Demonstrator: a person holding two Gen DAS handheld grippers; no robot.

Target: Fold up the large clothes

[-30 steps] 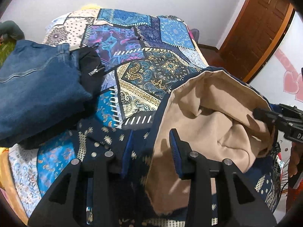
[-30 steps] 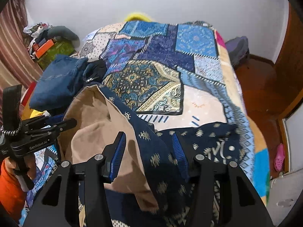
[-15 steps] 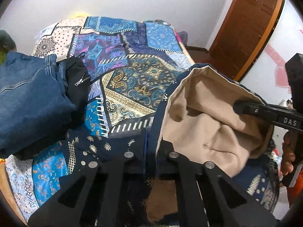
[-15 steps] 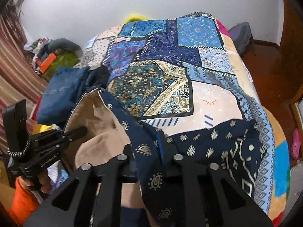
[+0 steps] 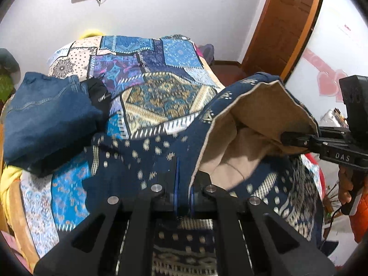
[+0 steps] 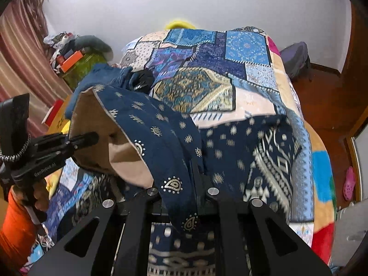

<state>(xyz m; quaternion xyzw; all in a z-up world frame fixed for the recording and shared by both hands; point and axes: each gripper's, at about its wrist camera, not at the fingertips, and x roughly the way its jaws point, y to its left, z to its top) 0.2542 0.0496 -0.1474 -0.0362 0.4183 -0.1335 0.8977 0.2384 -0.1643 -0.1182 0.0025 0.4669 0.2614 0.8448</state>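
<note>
While the bed (image 5: 147,96) fills most of both views under its patchwork quilt, we have the navy garment (image 6: 230,142) spread over its near end, tan lining (image 5: 248,119) showing where the edge is raised. Folded jeans (image 5: 46,119) lie at the far left, apart from it.

A second ago both tongs stood agape around the cloth's near edge; since then their jaws have been closing, and now each is clenched on the fabric. Our left gripper (image 5: 184,195) pinches the hem at the near left, and our right gripper (image 6: 179,197) pinches it at the near right, with cloth draped over its fingers. Between earlier and now the edge has come up off the quilt and the walls fill more of each view, so we judge the lift for a fold has begun; the far part of the garment rests on the quilt.

Both grippers point steeply down and away, side by side. A hand (image 6: 40,197) grips the left handle, orange sleeve (image 6: 13,230) below.
</note>
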